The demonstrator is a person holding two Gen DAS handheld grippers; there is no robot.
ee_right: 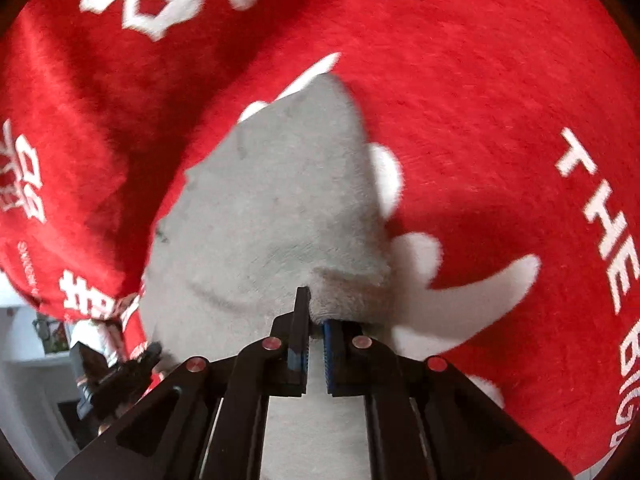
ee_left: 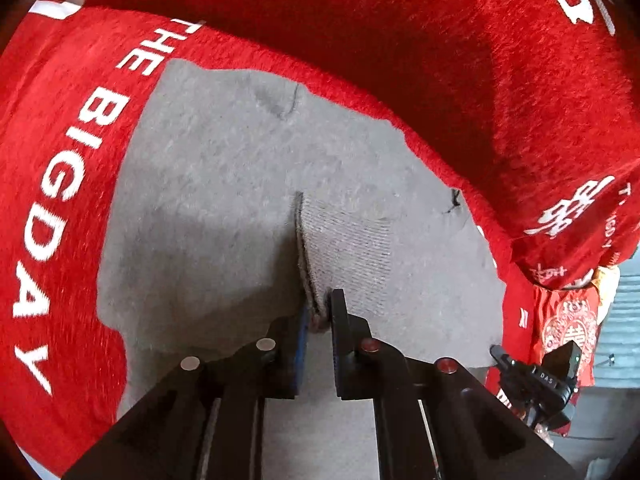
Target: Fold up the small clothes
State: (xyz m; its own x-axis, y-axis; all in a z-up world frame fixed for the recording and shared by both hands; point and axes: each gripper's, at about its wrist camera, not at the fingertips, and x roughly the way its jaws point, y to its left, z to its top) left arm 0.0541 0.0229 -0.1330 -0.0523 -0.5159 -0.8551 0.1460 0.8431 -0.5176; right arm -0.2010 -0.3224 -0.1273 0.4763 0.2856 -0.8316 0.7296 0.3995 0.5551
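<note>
A small grey knit garment lies on a red blanket with white lettering. My left gripper is shut on the garment's ribbed hem edge, with the cloth pinched between the jaws. The same grey garment fills the middle of the right wrist view. My right gripper is shut on another edge of it, a thick folded hem. Both grippers hold the cloth slightly lifted. The right gripper also shows at the lower right of the left wrist view.
The red blanket surrounds the garment on all sides, printed with "THE BIG DAY" and white characters. The other gripper's body shows at the lower left of the right view, against a pale room background.
</note>
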